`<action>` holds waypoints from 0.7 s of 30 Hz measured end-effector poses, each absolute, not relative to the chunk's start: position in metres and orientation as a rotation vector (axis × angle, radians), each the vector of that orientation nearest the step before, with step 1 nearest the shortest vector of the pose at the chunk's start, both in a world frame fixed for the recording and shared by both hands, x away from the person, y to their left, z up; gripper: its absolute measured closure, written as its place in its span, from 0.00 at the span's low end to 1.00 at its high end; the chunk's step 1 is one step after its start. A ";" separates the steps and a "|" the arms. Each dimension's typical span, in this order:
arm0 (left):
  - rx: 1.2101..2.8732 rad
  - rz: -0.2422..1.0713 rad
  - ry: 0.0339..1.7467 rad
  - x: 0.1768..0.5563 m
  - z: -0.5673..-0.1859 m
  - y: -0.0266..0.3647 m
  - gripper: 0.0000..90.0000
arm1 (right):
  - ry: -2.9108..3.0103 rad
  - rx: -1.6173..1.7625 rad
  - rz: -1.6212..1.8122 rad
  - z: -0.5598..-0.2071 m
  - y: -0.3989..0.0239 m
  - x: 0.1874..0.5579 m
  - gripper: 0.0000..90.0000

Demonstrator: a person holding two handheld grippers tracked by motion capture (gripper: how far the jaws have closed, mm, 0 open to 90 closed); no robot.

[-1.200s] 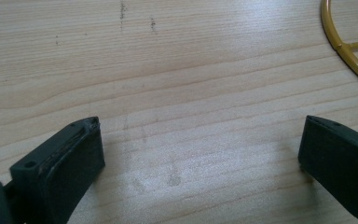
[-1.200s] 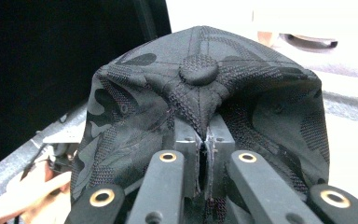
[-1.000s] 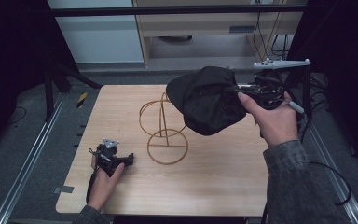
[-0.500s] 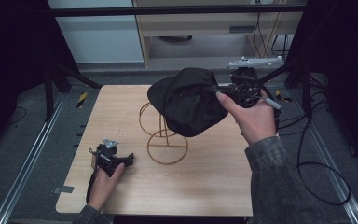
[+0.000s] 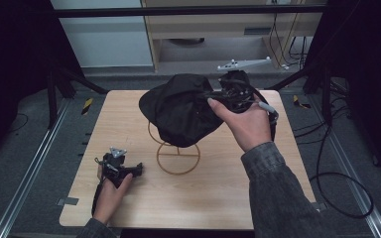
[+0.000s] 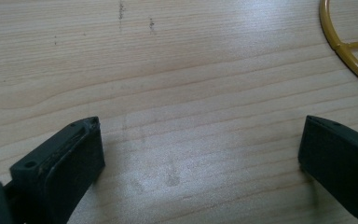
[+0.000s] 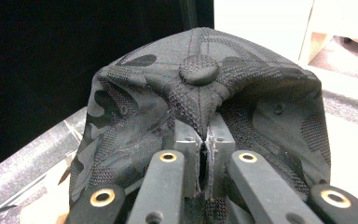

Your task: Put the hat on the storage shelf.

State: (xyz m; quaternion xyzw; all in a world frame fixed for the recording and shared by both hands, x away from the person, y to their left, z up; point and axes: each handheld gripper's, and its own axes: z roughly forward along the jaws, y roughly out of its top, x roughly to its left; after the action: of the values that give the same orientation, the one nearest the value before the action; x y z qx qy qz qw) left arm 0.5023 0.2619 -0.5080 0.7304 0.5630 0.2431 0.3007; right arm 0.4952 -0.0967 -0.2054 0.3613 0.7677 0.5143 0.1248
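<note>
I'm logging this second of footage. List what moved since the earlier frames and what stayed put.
The right claw, shut on the black cap, carried it leftward from the table's right side until it hangs over the gold wire stand, covering the stand's top. Grip unchanged; nothing was let go. The left claw stayed open and resting on the wooden table near the front left. The stand did not move.
</note>
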 end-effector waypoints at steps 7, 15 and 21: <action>1.939 0.644 1.492 0.502 -0.508 0.262 0.00 | 2.249 1.031 1.491 -0.206 -0.086 0.495 0.96; 1.942 0.642 1.493 0.502 -0.508 0.262 0.00 | 2.278 0.985 1.443 -0.213 -0.067 0.491 0.96; 1.942 0.642 1.493 0.502 -0.508 0.262 0.00 | 2.296 0.964 1.405 -0.225 -0.054 0.489 0.96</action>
State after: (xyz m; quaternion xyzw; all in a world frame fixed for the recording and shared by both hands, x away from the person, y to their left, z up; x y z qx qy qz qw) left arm 0.5022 0.2618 -0.5078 0.7315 0.5624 0.2419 0.3002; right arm 0.4887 -0.0539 -0.2253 0.3338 0.7950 0.4865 0.1407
